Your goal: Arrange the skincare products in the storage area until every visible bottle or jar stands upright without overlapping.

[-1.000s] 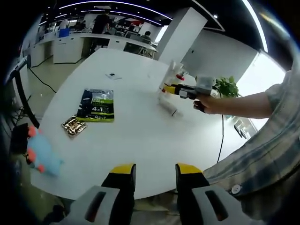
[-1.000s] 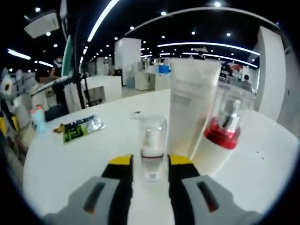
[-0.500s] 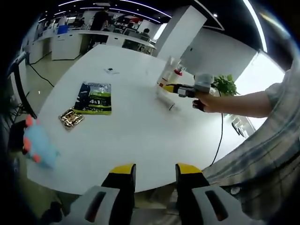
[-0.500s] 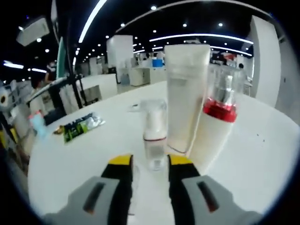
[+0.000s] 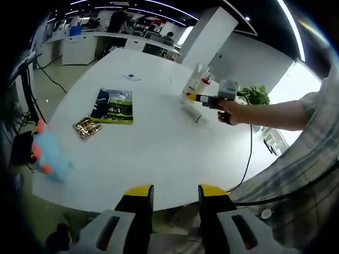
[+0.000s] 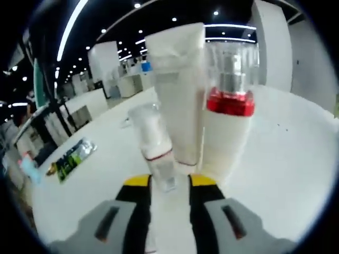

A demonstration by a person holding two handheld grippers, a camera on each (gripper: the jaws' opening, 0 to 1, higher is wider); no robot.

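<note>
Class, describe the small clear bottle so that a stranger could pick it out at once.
On the white table, three containers cluster just ahead of the right gripper. The small clear bottle is the nearest and shortest, leaning, beside the tall white tube and the red-collared bottle.

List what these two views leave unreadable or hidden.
- Small clear bottle: its base sits behind the right gripper; grip unclear.
- White tube: label washed out in the right gripper view.
- Green packet: small print too tiny in the left gripper view.
- Blue toy: blurred at the table edge.
</note>
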